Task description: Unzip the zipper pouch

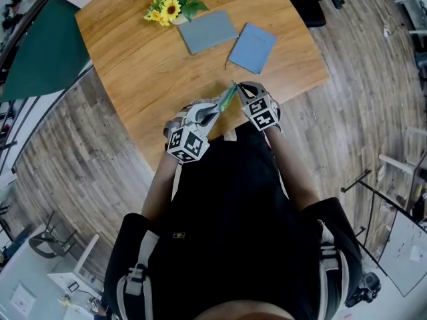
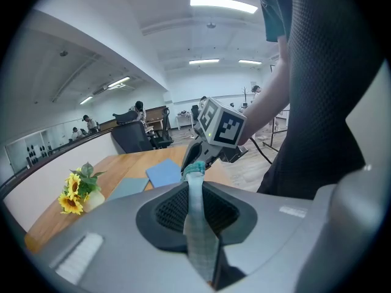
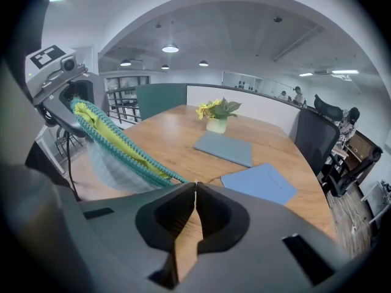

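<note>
While zipper pouch (image 1: 227,101) hangs at worktop's (image 1: 133,72) near edge, L gripper (image 1: 212,112) jaws clamp fabric, R gripper (image 1: 240,89) jaws pinch zip; beyond: 2 folders (image 1: 208,31) (image 1: 253,47), 1 sunflower bunch (image 1: 172,7).

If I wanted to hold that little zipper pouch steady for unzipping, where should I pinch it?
Probably its flat fabric end, coming edge-on from beyond that end, as the left gripper does: the zipper pouch is thin there and hangs between both grippers. The right gripper pinches the zipper pull at the opposite end.
</note>
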`<state>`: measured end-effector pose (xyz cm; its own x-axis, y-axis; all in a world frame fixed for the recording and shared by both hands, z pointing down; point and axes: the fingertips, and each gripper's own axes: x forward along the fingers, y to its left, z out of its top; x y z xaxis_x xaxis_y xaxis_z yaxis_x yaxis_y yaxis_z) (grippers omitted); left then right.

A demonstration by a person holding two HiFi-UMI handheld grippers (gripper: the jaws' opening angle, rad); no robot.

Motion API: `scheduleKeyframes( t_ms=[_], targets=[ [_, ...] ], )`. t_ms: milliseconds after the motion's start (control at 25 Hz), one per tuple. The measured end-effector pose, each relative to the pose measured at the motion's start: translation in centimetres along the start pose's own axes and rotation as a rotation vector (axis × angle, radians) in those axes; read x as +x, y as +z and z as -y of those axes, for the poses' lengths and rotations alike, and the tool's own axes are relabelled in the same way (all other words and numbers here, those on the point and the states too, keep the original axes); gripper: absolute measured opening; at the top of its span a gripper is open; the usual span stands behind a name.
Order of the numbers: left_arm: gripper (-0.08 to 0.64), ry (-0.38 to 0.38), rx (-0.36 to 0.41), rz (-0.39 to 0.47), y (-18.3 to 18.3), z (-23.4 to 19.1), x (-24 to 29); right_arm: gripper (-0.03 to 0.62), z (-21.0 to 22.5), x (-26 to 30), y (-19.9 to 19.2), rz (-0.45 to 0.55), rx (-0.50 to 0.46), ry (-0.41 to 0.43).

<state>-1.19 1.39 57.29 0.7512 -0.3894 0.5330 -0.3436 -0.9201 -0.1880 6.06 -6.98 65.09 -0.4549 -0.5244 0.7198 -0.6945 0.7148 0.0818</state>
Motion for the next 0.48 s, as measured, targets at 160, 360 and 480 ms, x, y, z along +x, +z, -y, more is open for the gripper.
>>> scheduleKeyframes(
  t_ms=[160, 360, 480],
  targets=[
    [0.051, -0.002, 0.0, 0.002, 0.02, 0.02, 0.03, 0.011, 0.29, 0.04, -0.16, 0.005, 0.003, -0.003],
    [0.051, -0.008, 0.004, 0.005, 0.09, 0.19, 0.15, 0.012, 0.26, 0.06, -0.34, 0.0, 0.012, -0.005],
    [0.051, -0.011, 0.003, 0.009, 0.21, 0.22, 0.05, 0.012, 0.55, 0.04, -0.55, -0.007, 0.01, -0.013]
  ],
)
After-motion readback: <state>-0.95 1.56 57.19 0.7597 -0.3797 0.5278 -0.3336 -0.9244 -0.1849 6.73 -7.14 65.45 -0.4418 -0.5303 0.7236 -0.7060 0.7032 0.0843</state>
